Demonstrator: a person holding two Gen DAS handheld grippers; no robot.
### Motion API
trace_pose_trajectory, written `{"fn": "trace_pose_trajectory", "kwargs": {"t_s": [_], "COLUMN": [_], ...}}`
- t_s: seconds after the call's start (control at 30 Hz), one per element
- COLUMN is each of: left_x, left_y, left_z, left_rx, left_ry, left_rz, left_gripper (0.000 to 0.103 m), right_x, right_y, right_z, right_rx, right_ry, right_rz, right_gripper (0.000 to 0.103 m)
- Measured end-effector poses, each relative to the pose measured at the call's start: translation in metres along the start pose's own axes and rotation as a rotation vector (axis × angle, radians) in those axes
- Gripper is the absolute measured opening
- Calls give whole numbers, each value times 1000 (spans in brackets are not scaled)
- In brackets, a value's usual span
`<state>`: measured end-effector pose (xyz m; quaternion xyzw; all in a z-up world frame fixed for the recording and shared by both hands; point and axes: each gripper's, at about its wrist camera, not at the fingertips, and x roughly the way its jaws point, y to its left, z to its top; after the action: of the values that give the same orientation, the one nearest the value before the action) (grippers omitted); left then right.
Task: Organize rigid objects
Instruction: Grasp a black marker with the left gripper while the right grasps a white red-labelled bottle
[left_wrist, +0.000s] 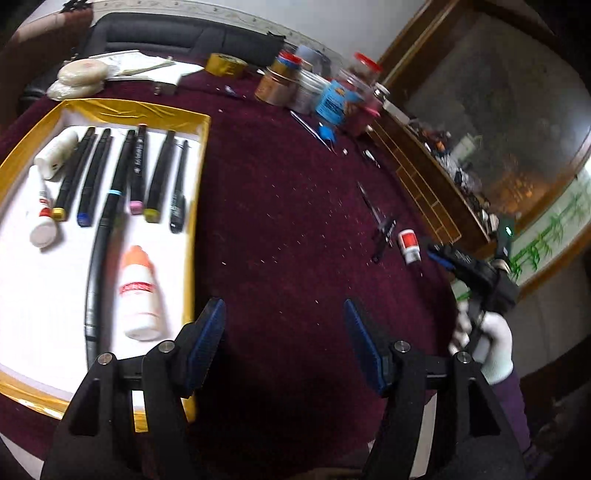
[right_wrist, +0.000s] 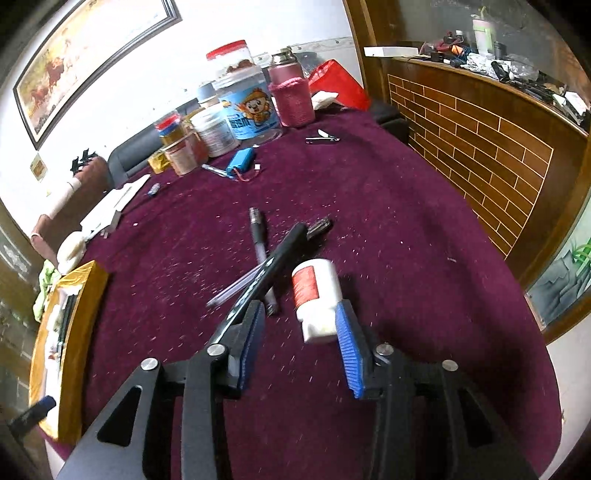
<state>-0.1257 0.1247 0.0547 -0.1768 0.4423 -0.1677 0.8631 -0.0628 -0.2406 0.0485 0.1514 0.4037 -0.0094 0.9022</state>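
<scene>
A gold-rimmed tray (left_wrist: 199, 155) with a white floor holds several black markers (left_wrist: 92, 177), a white bottle with an orange cap (left_wrist: 138, 295) and small white tubes. My left gripper (left_wrist: 284, 314) is open and empty over the maroon cloth, right of the tray. My right gripper (right_wrist: 301, 317) is open, its jaws on either side of the near end of a small white bottle with a red label (right_wrist: 316, 295), which lies on the cloth. Just left of the bottle lie a black marker (right_wrist: 269, 273) and a pen (right_wrist: 258, 240), crossed. The right gripper (left_wrist: 439, 254) also shows in the left wrist view.
Jars, tins and a blue-labelled tub (right_wrist: 251, 107) crowd the far side of the table, with a blue battery pack (right_wrist: 242, 160) and nail clippers (right_wrist: 321, 139) nearby. A wooden counter (right_wrist: 480, 147) runs along the right. The tray's corner (right_wrist: 85, 295) shows at the left.
</scene>
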Motion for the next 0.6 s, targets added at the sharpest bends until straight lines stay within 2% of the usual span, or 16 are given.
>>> {"fn": "trace_pose_trajectory", "kwargs": {"t_s": [0.17,0.27,0.47,0.6], "left_x": [6,12,39,74], "left_y": [-13,-21,-55,-92], "left_z": [-3,-3,5,16], "left_rx": [35,53,140,229], "left_ry": [18,30,55,72], "left_rz": [18,27,33,23], "left_gripper": [65,65,65,65], "right_x": [30,39,38,44], "right_y": [0,0,-15,-45], "right_z": [2,-1,-4,-6], "right_rx": [-23,-47,38,189], "right_ry": [8,22,-4,8], "right_rz": [-47,-33,58,200], "right_gripper": [37,35,34,34]}}
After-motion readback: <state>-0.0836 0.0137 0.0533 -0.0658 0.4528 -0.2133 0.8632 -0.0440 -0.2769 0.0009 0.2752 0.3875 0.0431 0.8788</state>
